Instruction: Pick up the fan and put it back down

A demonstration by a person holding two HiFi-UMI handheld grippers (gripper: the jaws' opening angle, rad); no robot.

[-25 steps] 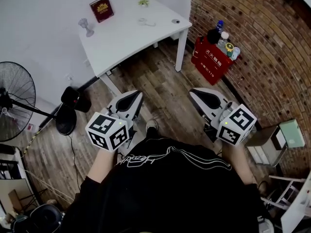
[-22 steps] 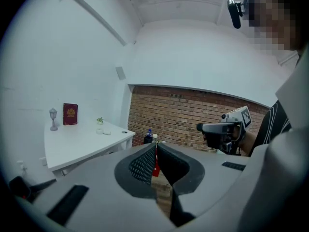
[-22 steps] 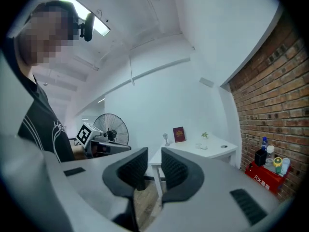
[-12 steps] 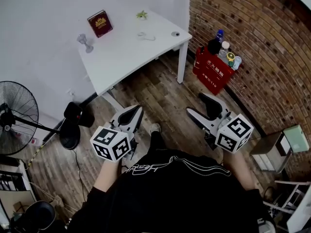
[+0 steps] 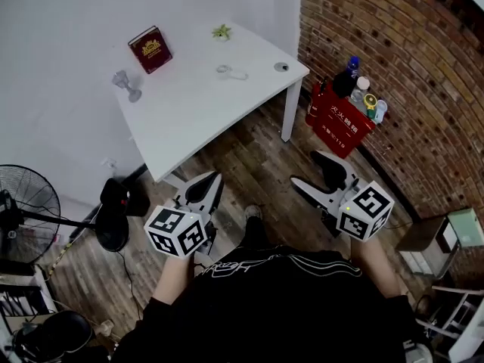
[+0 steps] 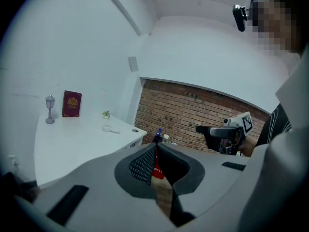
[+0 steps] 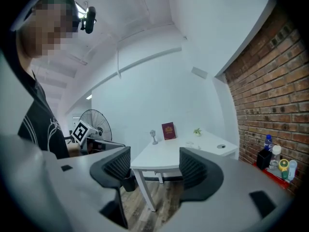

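Head view: held left tool (image 5: 207, 184) and right tool (image 5: 314, 174) side by side, low in front of the body. Pointed both over brown wood-plank floor (image 5: 249, 153) toward white rectangular desk (image 5: 197, 104). Had left tool shut, jaws together, nothing in them. Had right tool gaping, jaws just been opening, nothing between them. Spotted black pedestal fan with round wire grille (image 5: 29, 206) at far left edge, on the floor past the desk's left end, well apart from both tools, untouched. Noted on the desk: dark red book with gold emblem (image 5: 150, 48) upright by the white wall, small grey lamp-shaped figurine (image 5: 125, 85) near it, tiny green potted plant (image 5: 221, 31) at the back edge. Noted red box (image 5: 342, 119) loaded with bottles against red brick wall (image 5: 408, 66), right of the desk.

Left gripper view: confirmed jaws pressed together at the tips, nothing pinched. Saw past them the red box and brick wall, the desk at left with book and figurine, the right tool at right, roughly level.

Right gripper view: showed jaws wide apart, only air between the pads. Framed the desk's near corner and one leg in the gap, far behind. Caught the fan upright at left, behind the left tool, beside the desk.
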